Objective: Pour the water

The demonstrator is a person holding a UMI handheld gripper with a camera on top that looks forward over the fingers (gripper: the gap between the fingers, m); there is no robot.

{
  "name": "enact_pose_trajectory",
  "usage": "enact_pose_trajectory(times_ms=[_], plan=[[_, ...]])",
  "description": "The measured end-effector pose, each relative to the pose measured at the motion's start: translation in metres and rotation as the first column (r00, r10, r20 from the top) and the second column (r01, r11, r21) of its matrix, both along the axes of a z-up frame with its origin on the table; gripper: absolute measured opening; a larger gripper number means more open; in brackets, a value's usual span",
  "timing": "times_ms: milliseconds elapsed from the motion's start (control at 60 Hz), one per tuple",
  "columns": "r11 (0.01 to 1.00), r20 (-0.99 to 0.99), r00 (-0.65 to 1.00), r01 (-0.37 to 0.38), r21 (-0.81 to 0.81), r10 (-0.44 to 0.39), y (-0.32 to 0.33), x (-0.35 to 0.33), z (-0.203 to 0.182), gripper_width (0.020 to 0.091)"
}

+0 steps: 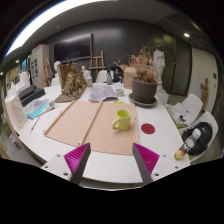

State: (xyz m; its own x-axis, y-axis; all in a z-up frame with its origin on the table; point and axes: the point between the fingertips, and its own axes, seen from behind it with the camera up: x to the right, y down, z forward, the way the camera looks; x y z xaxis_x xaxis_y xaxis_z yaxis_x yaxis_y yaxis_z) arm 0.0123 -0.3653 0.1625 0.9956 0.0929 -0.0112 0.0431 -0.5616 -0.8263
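The desk [160, 150] is carrying papers, a plant pot [144, 90] and a green mug [122, 120] just ahead of the tool [112, 160], whose fingers are spreading wide, gripping nothing. A clumsy approach (no water vessel is showing) is risking tipping the mug onto the brown board [85, 125].

Dark wall [120, 40] — bright ceiling strip light [45, 12].

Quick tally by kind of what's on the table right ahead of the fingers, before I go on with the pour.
Green mug: 1
Tan mats: 2
Red round coaster: 1
Potted plant with dried stems: 1
Total: 5
The gripper is open and holds nothing; the mug stands beyond its fingers.
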Motion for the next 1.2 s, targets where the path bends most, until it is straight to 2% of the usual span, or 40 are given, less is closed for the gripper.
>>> enact_pose_trajectory(times_ms=[200, 400, 667, 717, 767, 817, 933, 1017, 1100, 1150, 1200], plan=[[0.996, 0.046, 0.995, 0.094, 0.013, -0.094, -0.015, 0.145, -0.043, 0.0861], [0.98, 0.043, 0.98, 0.189, 0.061, -0.192, -0.019, 0.255, -0.079, 0.0861], [0.958, 0.005, 0.968, 0.249, 0.142, -0.252, 0.038, 0.327, -0.107, 0.0858], [0.954, -0.015, 0.966, 0.257, 0.152, -0.258, 0.05, 0.331, -0.111, 0.084], [0.95, -0.03, 0.963, 0.268, 0.161, -0.267, 0.06, 0.335, -0.116, 0.0796], [0.946, -0.041, 0.96, 0.28, 0.162, -0.277, 0.068, 0.34, -0.122, 0.0716], [0.936, -0.045, 0.953, 0.302, 0.18, -0.299, 0.077, 0.345, -0.129, 0.0441], [0.934, -0.032, 0.956, 0.293, 0.203, -0.293, 0.08, 0.348, -0.128, 0.0419], [0.929, -0.032, 0.953, 0.301, 0.216, -0.301, 0.08, 0.348, -0.127, 0.0359], [0.929, -0.021, 0.954, 0.297, 0.22, -0.3, 0.08, 0.348, -0.126, 0.0293], [0.927, -0.015, 0.951, 0.304, 0.22, -0.309, 0.081, 0.35, -0.127, 0.0268]])
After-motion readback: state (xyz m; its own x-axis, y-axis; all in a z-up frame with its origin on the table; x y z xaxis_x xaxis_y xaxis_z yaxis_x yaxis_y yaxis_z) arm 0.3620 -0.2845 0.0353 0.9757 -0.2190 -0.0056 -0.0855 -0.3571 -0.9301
